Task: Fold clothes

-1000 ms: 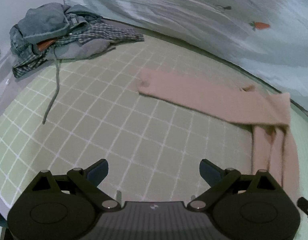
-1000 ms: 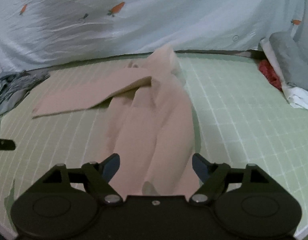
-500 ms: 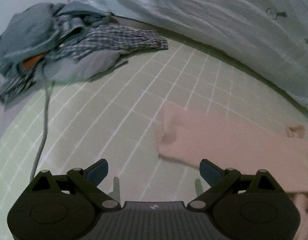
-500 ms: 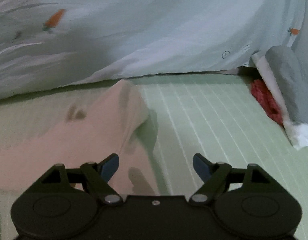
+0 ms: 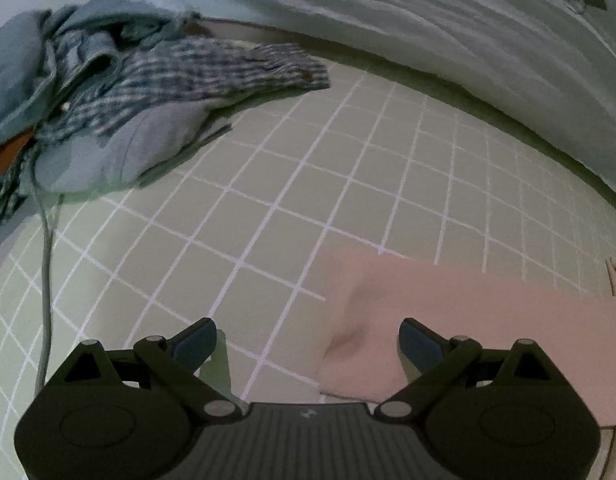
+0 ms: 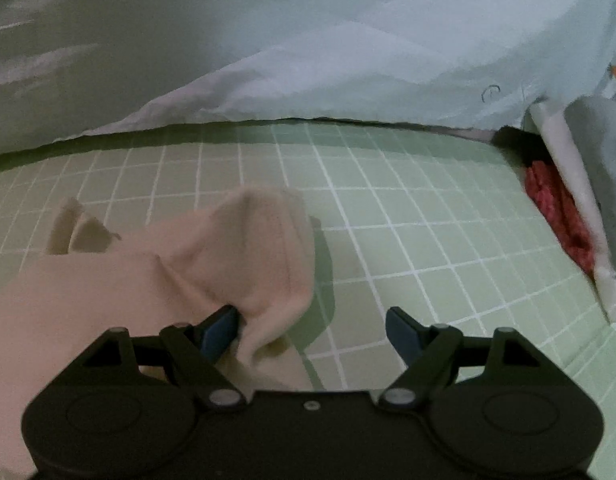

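Note:
A pink garment (image 5: 468, 320) lies flat on the green checked mat (image 5: 308, 200). In the left wrist view its left end reaches between my fingers from the right. My left gripper (image 5: 308, 340) is open and low over that end. In the right wrist view the same garment (image 6: 168, 272) lies at the left, with a raised fold (image 6: 264, 248) bunched up. My right gripper (image 6: 314, 332) is open, its left finger pressed against the fold and its right finger over bare mat (image 6: 428, 240).
A heap of unfolded clothes (image 5: 88, 100), with a checked shirt and grey garments, lies at the mat's far left, a cord (image 5: 46, 280) trailing from it. A pale quilt (image 5: 428, 20) borders the far side. Red, white and grey items (image 6: 568, 208) lie at the right edge.
Both grippers have moved forward and down toward the pink garment. The left now straddles its left end; the right now touches the raised fold. Both stayed open.

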